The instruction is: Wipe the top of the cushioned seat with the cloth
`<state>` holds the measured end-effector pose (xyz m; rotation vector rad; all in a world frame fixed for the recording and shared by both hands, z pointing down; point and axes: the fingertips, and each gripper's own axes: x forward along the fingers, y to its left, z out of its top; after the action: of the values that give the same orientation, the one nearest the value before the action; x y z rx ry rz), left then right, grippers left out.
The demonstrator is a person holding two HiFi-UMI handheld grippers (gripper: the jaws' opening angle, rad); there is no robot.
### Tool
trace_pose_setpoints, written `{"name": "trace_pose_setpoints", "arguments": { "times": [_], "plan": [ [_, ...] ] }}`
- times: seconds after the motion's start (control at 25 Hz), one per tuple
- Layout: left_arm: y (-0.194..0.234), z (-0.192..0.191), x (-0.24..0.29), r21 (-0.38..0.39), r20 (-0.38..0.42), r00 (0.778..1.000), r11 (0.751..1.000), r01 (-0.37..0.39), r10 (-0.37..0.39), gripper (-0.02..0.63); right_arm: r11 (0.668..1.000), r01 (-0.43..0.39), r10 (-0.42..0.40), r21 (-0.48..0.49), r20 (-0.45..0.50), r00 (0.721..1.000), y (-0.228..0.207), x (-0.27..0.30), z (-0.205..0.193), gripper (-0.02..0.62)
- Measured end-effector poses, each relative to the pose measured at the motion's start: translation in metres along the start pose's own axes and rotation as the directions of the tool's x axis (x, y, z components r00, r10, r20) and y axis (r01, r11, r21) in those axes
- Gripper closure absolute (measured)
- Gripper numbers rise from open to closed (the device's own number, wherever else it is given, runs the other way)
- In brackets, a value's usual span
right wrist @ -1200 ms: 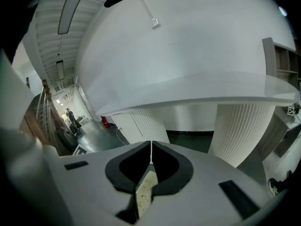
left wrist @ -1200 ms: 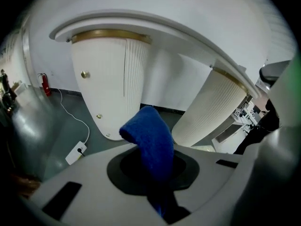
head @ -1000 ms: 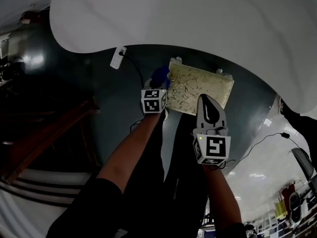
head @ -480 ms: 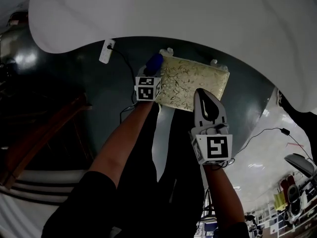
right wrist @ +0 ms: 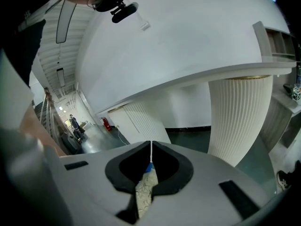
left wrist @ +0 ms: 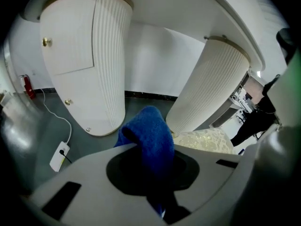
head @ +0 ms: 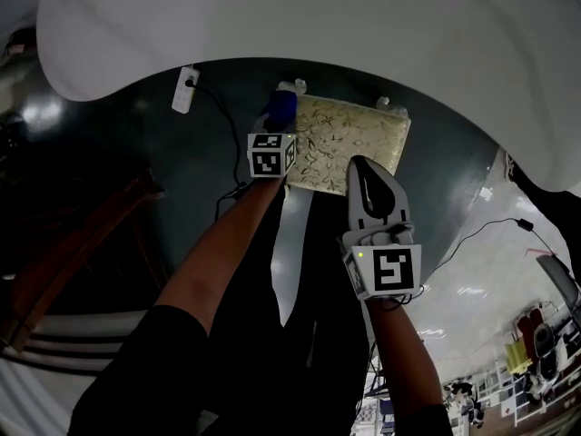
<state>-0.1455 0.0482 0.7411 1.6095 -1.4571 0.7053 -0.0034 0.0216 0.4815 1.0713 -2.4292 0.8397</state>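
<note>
Fingers of my left gripper (left wrist: 148, 150) were clamped on the blue cloth (left wrist: 149, 133), by the cushioned seat's (head: 352, 142) left corner. The right gripper (right wrist: 151, 149) was shut and empty. I judged flat, overlapping strokes best.

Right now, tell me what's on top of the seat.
Only the cloth, in the left gripper, at the left edge of the seat; the rest looks bare. The right gripper covers part of the near edge.
</note>
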Motion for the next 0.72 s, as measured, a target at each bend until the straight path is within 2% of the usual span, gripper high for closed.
{"name": "trace_pose_setpoints", "arguments": {
  "times": [0.16, 0.32, 0.44, 0.72],
  "plan": [
    [-0.027, -0.001, 0.000, 0.061, -0.006, 0.996, 0.994, 0.091, -0.091, 0.557, 0.999, 0.022, -0.022, -0.041, -0.011, 1.000, -0.008, 0.001, -0.005, 0.557],
    [-0.033, -0.001, 0.002, 0.039, -0.002, 0.997, 0.997, 0.073, -0.073, 0.557, 0.998, 0.038, -0.038, -0.041, -0.007, 0.999, -0.019, -0.003, -0.006, 0.557],
    [-0.047, 0.001, 0.001, 0.027, 0.012, 0.995, 0.994, 0.102, -0.103, 0.557, 0.998, 0.050, -0.051, -0.045, -0.002, 0.999, -0.025, -0.011, -0.005, 0.557],
    [-0.070, 0.002, 0.001, 0.025, 0.027, 0.995, 0.995, 0.099, -0.100, 0.557, 0.992, 0.060, -0.062, -0.109, -0.016, 0.998, -0.036, -0.024, -0.013, 0.557]
  ]
}}
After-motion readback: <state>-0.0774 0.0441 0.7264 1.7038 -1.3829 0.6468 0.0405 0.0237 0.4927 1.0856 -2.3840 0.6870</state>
